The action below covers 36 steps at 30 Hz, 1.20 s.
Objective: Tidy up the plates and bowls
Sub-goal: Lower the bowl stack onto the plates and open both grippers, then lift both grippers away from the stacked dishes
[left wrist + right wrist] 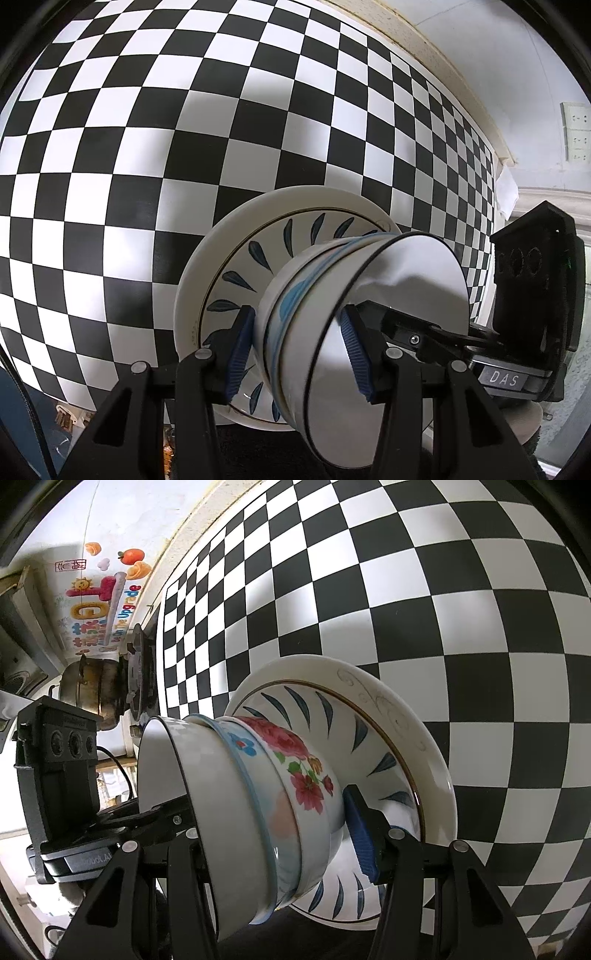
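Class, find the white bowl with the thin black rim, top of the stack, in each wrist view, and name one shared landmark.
Left wrist view: the black-rimmed white bowl sits lower centre-right, between the blue pads.
Right wrist view: black-rimmed white bowl, lower left of centre.
Shared landmark: the white plate with dark blue leaf strokes under the stack.
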Available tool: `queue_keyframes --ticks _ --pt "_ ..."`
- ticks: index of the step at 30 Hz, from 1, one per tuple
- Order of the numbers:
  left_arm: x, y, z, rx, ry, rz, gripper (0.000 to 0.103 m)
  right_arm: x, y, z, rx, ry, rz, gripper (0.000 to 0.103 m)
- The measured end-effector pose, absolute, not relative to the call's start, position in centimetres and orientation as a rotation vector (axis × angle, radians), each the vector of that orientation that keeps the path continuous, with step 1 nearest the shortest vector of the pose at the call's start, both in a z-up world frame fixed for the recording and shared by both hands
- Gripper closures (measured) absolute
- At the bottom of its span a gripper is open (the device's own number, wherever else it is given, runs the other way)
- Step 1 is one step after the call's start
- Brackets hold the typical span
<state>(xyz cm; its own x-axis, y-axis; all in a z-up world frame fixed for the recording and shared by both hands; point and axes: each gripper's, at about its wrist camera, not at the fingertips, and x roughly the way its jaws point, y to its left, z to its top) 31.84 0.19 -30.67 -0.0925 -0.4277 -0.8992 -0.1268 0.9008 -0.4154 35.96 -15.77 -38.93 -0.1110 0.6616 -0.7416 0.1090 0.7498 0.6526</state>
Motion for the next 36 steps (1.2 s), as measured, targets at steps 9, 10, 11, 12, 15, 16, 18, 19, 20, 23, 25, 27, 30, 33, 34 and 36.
queue_keyframes --ticks 9,10,11,12,15,16,18,19,20,23,25,27,30,33,34,36 --pt "31.6 -0.1 -30.6 -0.406 1.653 -0.259 0.058 35.8 -16.0 -38.8 0.611 1.636 0.519 0.048" --pt "31.7 -0.1 -30.6 -0.403 1.653 -0.261 0.058 35.9 -16.0 -38.7 0.606 1.638 0.521 0.048" --pt "31.7 -0.1 -30.5 -0.4 1.651 -0.258 0.058 35.9 -16.0 -38.7 0.603 1.638 0.521 0.048" --pt "31.6 -0.1 -30.5 -0.396 1.649 -0.255 0.058 35.9 -16.0 -38.7 0.6 1.639 0.52 0.048" --pt "31.5 -0.1 -30.1 -0.38 1.639 -0.243 0.06 35.9 -16.1 -38.4 0.587 1.637 0.519 0.048" --pt "31.4 -0.1 -29.8 -0.372 1.633 -0.238 0.06 35.9 -16.1 -38.2 0.583 1.634 0.518 0.048" --pt "31.3 0.0 -29.2 -0.352 1.616 -0.222 0.06 35.7 -16.2 -37.9 0.58 1.625 0.513 0.048" --pt "31.2 0.0 -28.6 -0.331 1.603 -0.207 0.06 35.7 -16.3 -37.6 0.578 1.618 0.509 0.048" --pt "31.0 0.0 -28.1 -0.309 1.588 -0.193 0.06 35.5 -16.4 -37.4 0.574 1.61 0.507 0.047" --pt "30.4 0.2 -26.4 -0.255 1.534 -0.144 0.058 34.9 -16.6 -35.6 0.553 1.569 0.495 0.047" --pt "29.8 0.7 -24.8 -0.221 1.483 -0.102 0.058 34.5 -16.6 -34.1 0.51 1.543 0.48 0.047" --pt "29.2 1.1 -23.6 -0.195 1.437 -0.083 0.055 33.8 -16.5 -32.2 0.454 1.502 0.465 0.041" --pt "28.1 1.4 -21.6 -0.132 1.352 -0.054 0.04 32.5 -16.1 -29.2 0.342 1.428 0.409 0.022" --pt "26.9 1.7 -19.6 -0.063 1.262 -0.03 0.025 30.9 -16.0 -26.4 0.26 1.345 0.331 0.017" --pt "26.5 1.8 -18.8 -0.037 1.227 -0.026 0.021 30.1 -15.9 -25.3 0.221 1.308 0.289 0.017" --pt "25.6 2.0 -17.7 -0.015 1.179 -0.031 0.007 28.7 -15.6 -23.6 0.171 1.254 0.235 0.016"
